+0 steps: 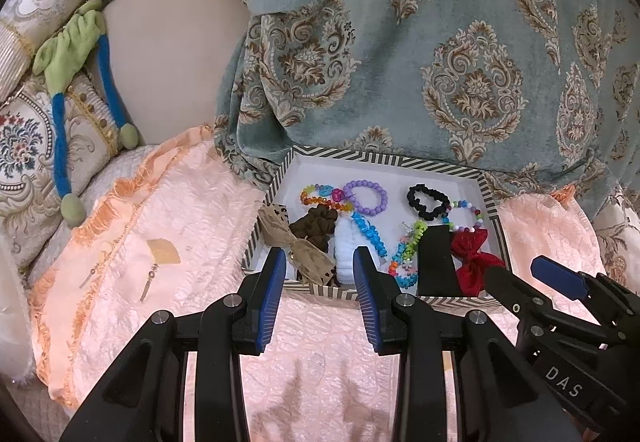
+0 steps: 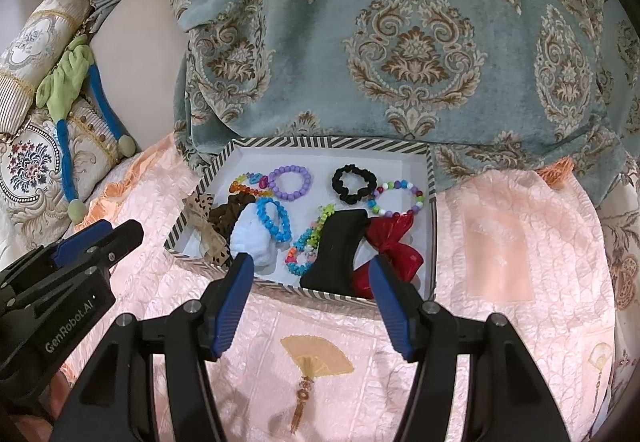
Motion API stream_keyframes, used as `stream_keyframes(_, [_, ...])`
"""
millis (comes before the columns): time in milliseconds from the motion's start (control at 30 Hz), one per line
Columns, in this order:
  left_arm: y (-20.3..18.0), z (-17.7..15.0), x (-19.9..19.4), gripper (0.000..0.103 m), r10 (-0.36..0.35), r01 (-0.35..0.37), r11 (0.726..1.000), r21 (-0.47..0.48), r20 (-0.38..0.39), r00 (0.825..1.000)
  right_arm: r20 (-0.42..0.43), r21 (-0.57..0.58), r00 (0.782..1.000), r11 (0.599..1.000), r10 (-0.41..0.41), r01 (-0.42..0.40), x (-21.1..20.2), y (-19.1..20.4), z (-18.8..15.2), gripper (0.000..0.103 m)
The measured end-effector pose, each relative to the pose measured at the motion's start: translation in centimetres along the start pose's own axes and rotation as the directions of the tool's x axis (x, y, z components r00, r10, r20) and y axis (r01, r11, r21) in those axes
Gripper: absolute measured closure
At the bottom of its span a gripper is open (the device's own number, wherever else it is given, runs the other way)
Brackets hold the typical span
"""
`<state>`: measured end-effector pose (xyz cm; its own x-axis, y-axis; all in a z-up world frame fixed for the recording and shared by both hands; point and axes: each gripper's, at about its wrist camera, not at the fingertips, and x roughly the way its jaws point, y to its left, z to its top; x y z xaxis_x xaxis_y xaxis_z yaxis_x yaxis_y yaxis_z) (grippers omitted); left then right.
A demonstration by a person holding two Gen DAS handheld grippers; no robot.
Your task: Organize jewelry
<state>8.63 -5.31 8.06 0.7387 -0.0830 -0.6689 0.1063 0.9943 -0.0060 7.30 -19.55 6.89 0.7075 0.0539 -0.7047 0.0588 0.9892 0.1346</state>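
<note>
Left tongs [image 1: 320,262] and right tongs [image 2: 312,270] released, empty, poised at near rim of striped tray [image 2: 332,142]; pink bedspread [image 2: 500,242] bare alongside; blue curtain [image 2: 400,41] crowding far rim; inside, purple bracelet [image 2: 289,182], black scrunchie [image 2: 354,183], red bow [image 2: 394,246].

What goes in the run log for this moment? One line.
left gripper: open, empty | right gripper: open, empty | both above near rim of striped box | bracelets, scrunchies, bows inside
</note>
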Motion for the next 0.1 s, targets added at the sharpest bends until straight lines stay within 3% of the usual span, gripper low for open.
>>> stream_keyframes(100, [0.19, -0.1, 0.31, 0.085, 0.0, 0.0, 1.0, -0.006, -0.008, 1.0, -0.007, 0.011, 1.0, 1.0, 0.0, 0.0, 0.29, -0.49, -0.22, 0.04])
